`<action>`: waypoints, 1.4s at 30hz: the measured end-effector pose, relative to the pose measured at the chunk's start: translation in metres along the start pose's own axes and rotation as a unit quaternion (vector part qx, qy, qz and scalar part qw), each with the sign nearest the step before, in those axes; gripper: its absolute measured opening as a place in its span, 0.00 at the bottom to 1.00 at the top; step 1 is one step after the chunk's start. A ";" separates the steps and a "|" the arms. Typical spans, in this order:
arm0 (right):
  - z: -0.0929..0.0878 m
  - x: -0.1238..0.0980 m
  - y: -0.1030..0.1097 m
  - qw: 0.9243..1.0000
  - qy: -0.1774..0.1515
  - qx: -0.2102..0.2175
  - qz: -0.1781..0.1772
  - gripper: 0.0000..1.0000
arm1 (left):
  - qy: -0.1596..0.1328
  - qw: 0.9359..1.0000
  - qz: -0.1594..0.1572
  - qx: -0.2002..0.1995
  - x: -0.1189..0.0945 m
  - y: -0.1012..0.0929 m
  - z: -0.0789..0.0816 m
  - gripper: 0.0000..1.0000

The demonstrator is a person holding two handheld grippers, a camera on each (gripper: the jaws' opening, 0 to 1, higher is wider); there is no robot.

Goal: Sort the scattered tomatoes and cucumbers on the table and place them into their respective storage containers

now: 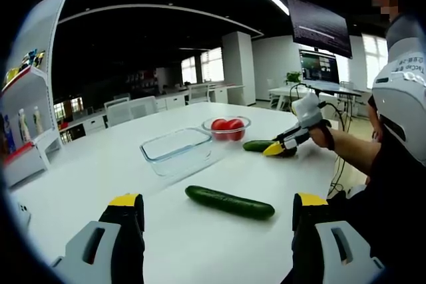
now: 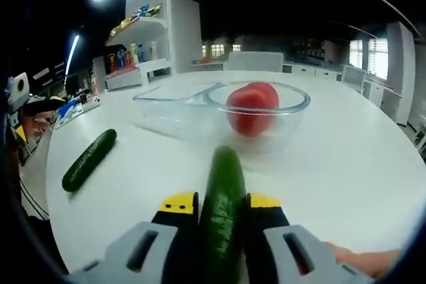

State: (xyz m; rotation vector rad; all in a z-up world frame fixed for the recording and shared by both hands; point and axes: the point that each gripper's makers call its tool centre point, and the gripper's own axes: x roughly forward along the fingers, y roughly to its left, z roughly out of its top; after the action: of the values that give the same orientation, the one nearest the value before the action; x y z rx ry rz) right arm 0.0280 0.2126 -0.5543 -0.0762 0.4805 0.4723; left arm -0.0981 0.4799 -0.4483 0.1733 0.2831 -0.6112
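A dark green cucumber lies on the white table, just ahead of my left gripper, whose jaws stand wide open on either side of it without touching. My right gripper is shut on a second cucumber, which points toward the round glass bowl holding red tomatoes. In the left gripper view that right gripper grips the second cucumber low by the table, right of the bowl. An empty rectangular glass container sits beside the bowl.
A person's arm and body stand at the table's right side. White shelves with bottles rise beyond the far edge. Chairs and desks fill the room behind. In the right gripper view the loose cucumber lies to the left.
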 end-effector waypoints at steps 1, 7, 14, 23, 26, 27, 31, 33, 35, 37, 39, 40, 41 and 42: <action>0.000 0.000 0.000 1.000 -0.001 -0.007 -0.003 0.21 | 0.000 1.000 0.000 0.000 0.000 0.000 0.000 0.92; 0.003 -0.003 -0.002 1.000 -0.005 -0.025 -0.009 0.20 | -0.001 1.000 0.003 0.000 0.000 0.001 0.001 0.92; 0.016 -0.014 -0.001 0.999 -0.032 -0.026 -0.008 0.20 | 0.000 1.000 0.001 0.003 0.001 -0.001 0.002 0.92; 0.046 -0.037 0.005 0.997 -0.064 -0.037 -0.008 0.20 | -0.002 1.000 0.002 0.005 -0.001 -0.002 0.005 0.92; 0.056 -0.047 0.009 0.996 -0.076 -0.038 -0.005 0.20 | -0.002 1.000 0.003 0.006 -0.002 -0.002 0.005 0.92; 0.059 -0.051 0.011 0.996 -0.080 -0.039 -0.003 0.20 | -0.002 1.000 0.004 0.006 -0.002 -0.002 0.005 0.92; 0.073 -0.065 0.020 0.995 -0.095 -0.042 0.008 0.20 | -0.003 1.000 0.005 0.007 -0.003 -0.002 0.006 0.92; 0.077 -0.070 0.023 0.994 -0.101 -0.044 0.010 0.20 | -0.004 1.000 0.004 0.008 -0.003 -0.003 0.007 0.92; 0.080 -0.074 0.025 0.994 -0.103 -0.046 0.011 0.20 | -0.005 1.000 0.004 0.009 -0.004 -0.003 0.008 0.92; 0.083 -0.079 0.027 0.993 -0.109 -0.049 0.013 0.20 | -0.005 1.000 0.005 0.010 -0.004 -0.003 0.008 0.92; 0.085 -0.082 0.029 0.993 -0.111 -0.049 0.015 0.20 | -0.005 1.000 0.005 0.010 -0.005 -0.003 0.009 0.92; 0.086 -0.082 0.029 0.992 -0.111 -0.049 0.016 0.20 | -0.005 1.000 0.005 0.010 -0.005 -0.003 0.009 0.92; 0.086 -0.083 0.029 0.992 -0.112 -0.048 0.018 0.20 | -0.005 1.000 0.005 0.011 -0.005 -0.003 0.008 0.92; 0.087 -0.083 0.030 0.992 -0.113 -0.048 0.019 0.20 | -0.005 1.000 0.005 0.011 -0.005 -0.003 0.009 0.92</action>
State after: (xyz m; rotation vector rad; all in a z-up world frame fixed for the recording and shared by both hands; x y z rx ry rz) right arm -0.0130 0.2200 -0.4380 -0.1060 0.2373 0.5338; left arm -0.1020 0.4784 -0.4388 0.1932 0.2657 -0.6046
